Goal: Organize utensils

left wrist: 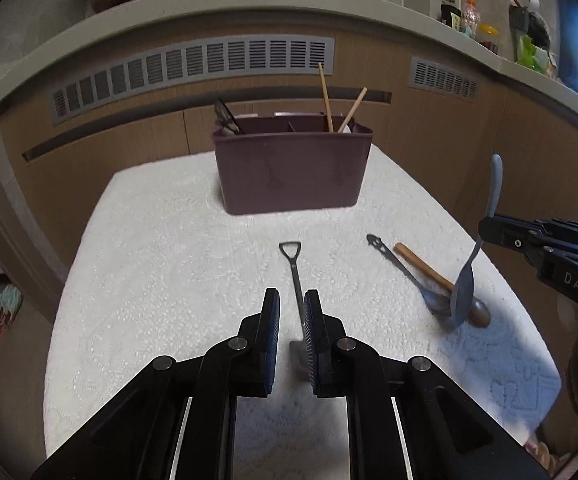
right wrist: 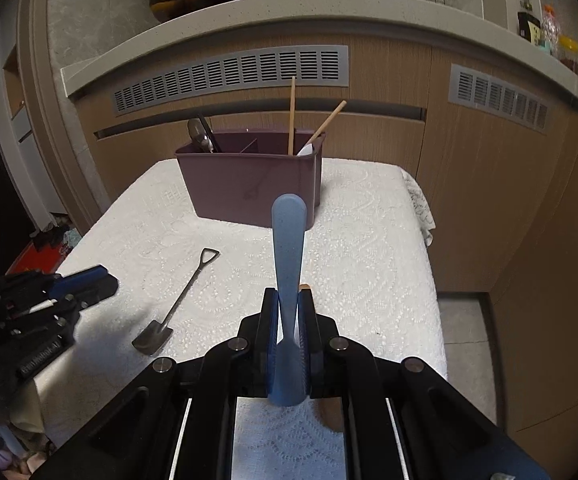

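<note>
Right gripper [right wrist: 287,312] clamps my blue-grey plastic spoon [right wrist: 287,240]; left gripper [left wrist: 291,312] nearly together around the small shovel-shaped metal spoon [left wrist: 295,276], before the maroon plastic utensil caddy [left wrist: 291,168].

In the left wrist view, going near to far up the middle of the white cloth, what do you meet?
Left gripper → small dark shovel-shaped metal spoon → maroon plastic utensil caddy → wooden chopsticks standing in it.

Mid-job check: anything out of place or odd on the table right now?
Yes. The left gripper stands almost closed but holds nothing: the right wrist view shows the shovel spoon lying flat on the cloth beside it, ungripped. Elsewhere on the cloth, a metal spoon and a wooden spoon lie crossed.
</note>
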